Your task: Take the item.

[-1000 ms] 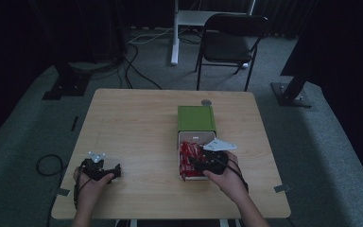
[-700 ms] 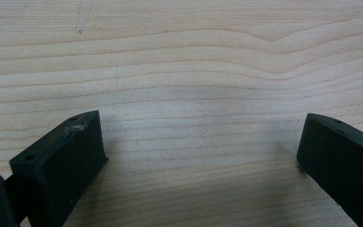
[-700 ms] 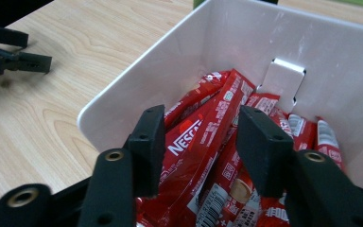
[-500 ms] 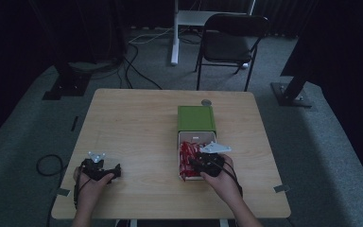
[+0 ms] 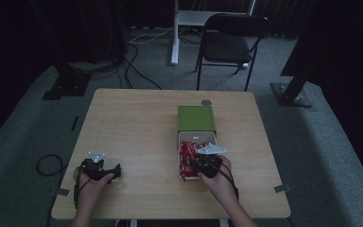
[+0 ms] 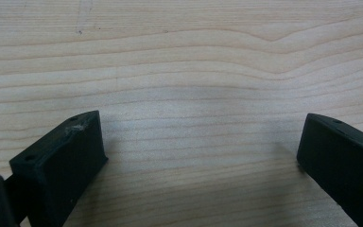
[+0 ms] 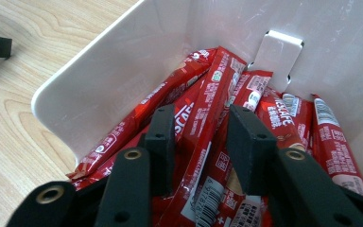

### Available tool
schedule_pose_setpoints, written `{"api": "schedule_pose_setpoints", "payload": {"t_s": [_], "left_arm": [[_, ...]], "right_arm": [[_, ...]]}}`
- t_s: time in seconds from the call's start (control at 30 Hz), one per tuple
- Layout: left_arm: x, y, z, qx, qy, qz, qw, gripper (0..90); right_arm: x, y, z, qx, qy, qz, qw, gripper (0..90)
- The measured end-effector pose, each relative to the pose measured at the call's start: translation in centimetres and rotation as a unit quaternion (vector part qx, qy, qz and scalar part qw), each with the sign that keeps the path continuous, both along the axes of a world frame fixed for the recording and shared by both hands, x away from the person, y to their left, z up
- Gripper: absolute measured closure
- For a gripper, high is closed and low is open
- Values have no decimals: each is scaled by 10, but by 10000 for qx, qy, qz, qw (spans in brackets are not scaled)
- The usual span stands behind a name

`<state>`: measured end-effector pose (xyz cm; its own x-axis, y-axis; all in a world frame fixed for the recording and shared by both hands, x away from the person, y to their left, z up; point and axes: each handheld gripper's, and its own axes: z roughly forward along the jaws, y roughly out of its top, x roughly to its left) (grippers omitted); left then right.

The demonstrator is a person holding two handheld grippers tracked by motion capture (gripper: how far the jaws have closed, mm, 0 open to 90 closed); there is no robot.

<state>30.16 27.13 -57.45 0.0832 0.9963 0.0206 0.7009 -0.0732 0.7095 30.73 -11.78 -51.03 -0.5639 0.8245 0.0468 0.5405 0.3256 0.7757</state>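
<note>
Between the jaws of my right claw (image 7: pixel 201 130) runs one red sachet (image 7: pixel 207 142), lying lengthwise in the pile of red coffee sticks that fills the white drawer tray (image 7: pixel 99 90). The jaws stand partly closed, one on each side of that stick, and I cannot tell whether they already pinch it or only straddle it. I judge I've brought the claw down along the sticks' length so the jaws can close across the narrow width of one packet without catching its neighbours. Beyond the claw tips the tray's far wall rises with a small tab cut-out, and the sticks lean up against it. From the high view I get what the right gripper view can't give me: the tray is pulled out toward me from a green box (image 5: pixel 196 118) ahead of the right claw (image 5: pixel 207 163), with a small round object (image 5: pixel 206 101) just past the box. My left claw (image 5: pixel 99 170) rests well off to the side on the bare tabletop (image 5: pixel 137 123); the left gripper view shows its jaws spread wide, empty, over plain wood grain, parked out of the way, I'd say.
</note>
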Motion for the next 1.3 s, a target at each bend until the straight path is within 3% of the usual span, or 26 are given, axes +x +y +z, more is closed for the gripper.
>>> {"api": "schedule_pose_setpoints", "payload": {"t_s": [0.03, 0.07, 0.2, 0.47, 0.8, 1.3], "left_arm": [[0, 0, 0, 3, 0, -1, 10000, 25], [0, 0, 0, -1, -1, 1, 10000, 25], [0, 0, 0, 3, 0, -1, 10000, 25], [0, 0, 0, 0, -2, 2, 10000, 25], [0, 0, 0, 2, -2, 1, 10000, 25], [0, 0, 0, 2, 0, 0, 10000, 25]], "right_arm": [[0, 0, 0, -9, -12, -17, 10000, 709], [0, 0, 0, 87, 65, -2, 9999, 810], [0, 0, 0, 125, 86, -37, 9999, 832], [-4, -11, 11, 413, 58, -102, 9991, 842], [-10, -20, 23, 546, 60, -31, 9985, 842], [-24, -34, 47, 878, -167, 74, 9960, 842]]}}
